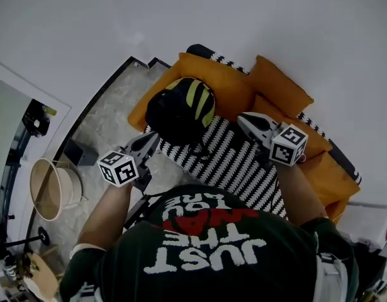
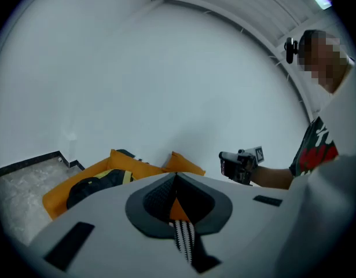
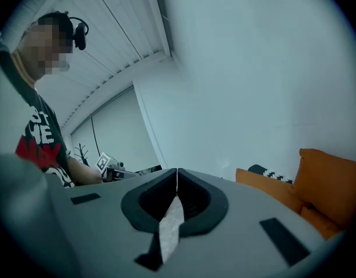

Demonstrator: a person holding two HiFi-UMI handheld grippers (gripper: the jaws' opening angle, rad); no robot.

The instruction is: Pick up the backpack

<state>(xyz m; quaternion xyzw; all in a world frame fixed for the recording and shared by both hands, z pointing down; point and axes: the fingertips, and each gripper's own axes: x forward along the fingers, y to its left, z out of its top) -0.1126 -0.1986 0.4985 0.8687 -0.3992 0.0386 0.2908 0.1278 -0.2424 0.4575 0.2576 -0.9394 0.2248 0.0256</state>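
Note:
A black backpack with yellow stripes (image 1: pixel 180 109) lies on the left end of an orange sofa (image 1: pixel 322 168), against an orange cushion (image 1: pixel 228 83). My left gripper (image 1: pixel 154 136) hovers just below and left of the backpack, jaws shut and empty. My right gripper (image 1: pixel 241 118) hangs to the backpack's right above the black-and-white striped blanket (image 1: pixel 234 162), also shut with nothing in it. Neither gripper touches the backpack. In the left gripper view the backpack (image 2: pixel 96 184) shows low at the left, beyond the closed jaw tips (image 2: pixel 176 176). The right gripper view looks at the wall past closed tips (image 3: pixel 176 171).
A second orange cushion (image 1: pixel 278 83) leans against the white wall. Marble floor (image 1: pixel 108 121) lies left of the sofa, with a small black box (image 1: pixel 80 151) and a round beige basket (image 1: pixel 51 187). The person's dark shirt (image 1: pixel 212 250) fills the bottom of the head view.

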